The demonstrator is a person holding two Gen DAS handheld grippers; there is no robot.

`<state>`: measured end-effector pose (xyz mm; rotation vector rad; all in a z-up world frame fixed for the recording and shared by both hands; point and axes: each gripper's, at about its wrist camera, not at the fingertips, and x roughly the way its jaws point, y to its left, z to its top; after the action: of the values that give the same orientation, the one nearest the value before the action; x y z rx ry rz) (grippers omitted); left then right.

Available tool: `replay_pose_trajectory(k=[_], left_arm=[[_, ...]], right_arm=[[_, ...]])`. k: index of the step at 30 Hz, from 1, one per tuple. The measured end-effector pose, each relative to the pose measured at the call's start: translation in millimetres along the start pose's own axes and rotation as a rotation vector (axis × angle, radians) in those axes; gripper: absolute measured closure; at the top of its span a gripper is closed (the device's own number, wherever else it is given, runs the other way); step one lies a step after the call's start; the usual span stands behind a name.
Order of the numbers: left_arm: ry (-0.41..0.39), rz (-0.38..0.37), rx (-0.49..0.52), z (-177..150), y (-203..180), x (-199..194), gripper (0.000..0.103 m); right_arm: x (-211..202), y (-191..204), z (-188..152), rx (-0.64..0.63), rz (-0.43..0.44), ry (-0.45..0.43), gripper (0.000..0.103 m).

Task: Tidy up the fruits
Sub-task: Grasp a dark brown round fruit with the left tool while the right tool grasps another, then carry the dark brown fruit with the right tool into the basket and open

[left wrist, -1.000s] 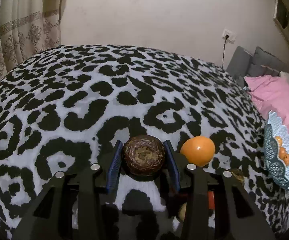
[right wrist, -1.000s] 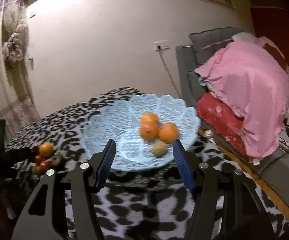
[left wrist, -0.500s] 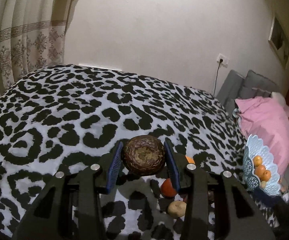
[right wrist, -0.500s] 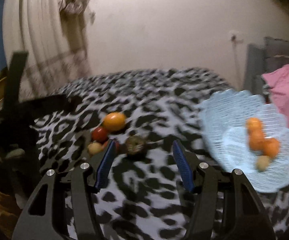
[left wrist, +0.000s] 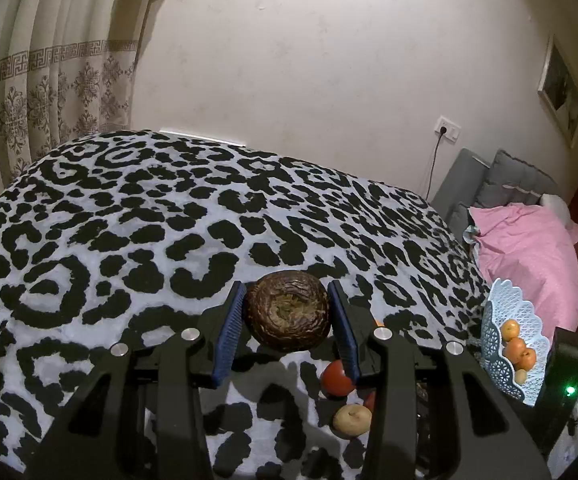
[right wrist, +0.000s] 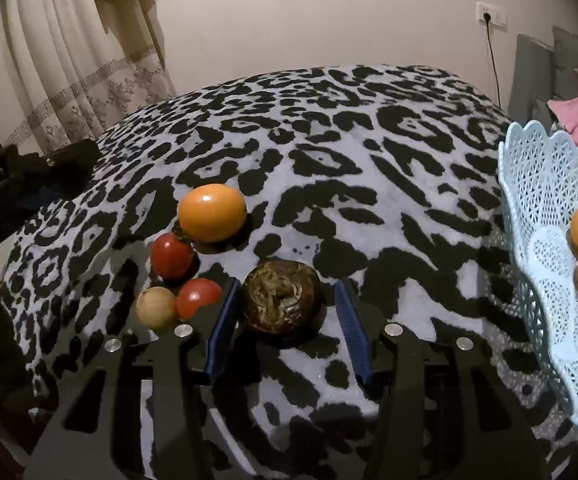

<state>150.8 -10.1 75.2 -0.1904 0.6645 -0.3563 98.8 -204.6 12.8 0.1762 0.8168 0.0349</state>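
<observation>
Gripping a dark wrinkled fruit (left wrist: 288,316) between its blue pads, the left gripper (left wrist: 288,320) holds it above the leopard-print bedspread (left wrist: 169,220), while the right gripper (right wrist: 285,316) straddles a second dark fruit (right wrist: 282,302) lying on the cloth — jaws closing, the right pad not yet touching it. Judging by the oranges already in the pale blue basket (right wrist: 545,184), the step in hand is picking up for the basket; next the right pads must meet the fruit squarely. Both fruits are near-round, with no clear long axis — the held one's puckered end faces the camera.
</observation>
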Motion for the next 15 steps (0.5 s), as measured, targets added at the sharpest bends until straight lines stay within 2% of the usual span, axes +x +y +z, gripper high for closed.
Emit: replay_pose_trajectory(k=[3, 9, 15], left_arm=[[-0.001, 0.0, -0.001, 0, 0, 0, 0.061], [-0.005, -0.003, 0.006, 0, -3, -2, 0.061], [-0.012, -0.014, 0.027, -1, -13, -3, 0.061]], right_arm=[[2, 4, 1, -0.025, -0.017, 0.001, 0.06], [-4, 6, 0, -0.041, -0.02, -0.009, 0.061], [-42, 8, 0, -0.039, -0.036, -0.11, 0.061]])
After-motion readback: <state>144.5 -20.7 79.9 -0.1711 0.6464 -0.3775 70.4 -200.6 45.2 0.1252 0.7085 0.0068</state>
